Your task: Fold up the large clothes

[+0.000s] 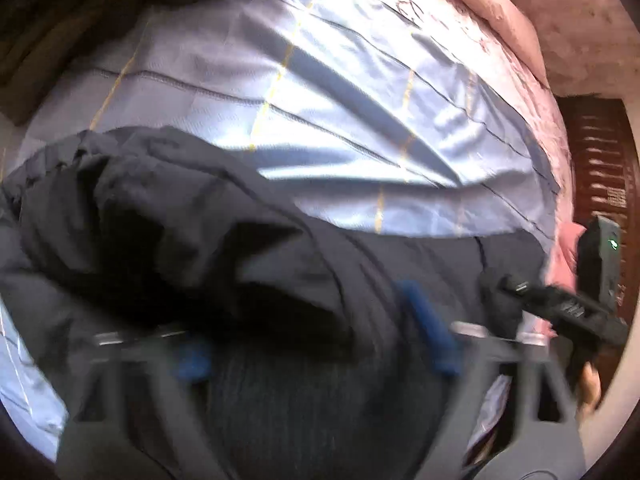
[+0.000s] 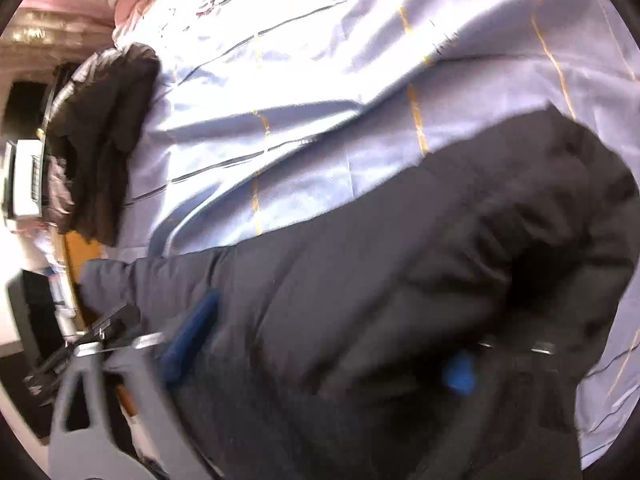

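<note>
A large dark navy padded jacket [image 1: 192,240] lies bunched on a light blue bedsheet [image 1: 340,92]; it also shows in the right wrist view [image 2: 400,264]. My left gripper [image 1: 312,344] stands wide apart, its blue pads [image 1: 432,336] over the jacket's fabric, which lies between and over them. My right gripper [image 2: 324,344] is likewise spread, one blue pad [image 2: 192,332] on top of the jacket, the other half buried in it. The right gripper also appears at the right edge of the left wrist view [image 1: 568,304]. Both views are motion-blurred.
The bedsheet [image 2: 320,80] has dark and yellow stripes. A pink quilt [image 1: 500,12] lies at the bed's head. Another dark garment [image 2: 100,132] is heaped at the bed's edge. A dark wooden cabinet [image 1: 604,176] stands beside the bed.
</note>
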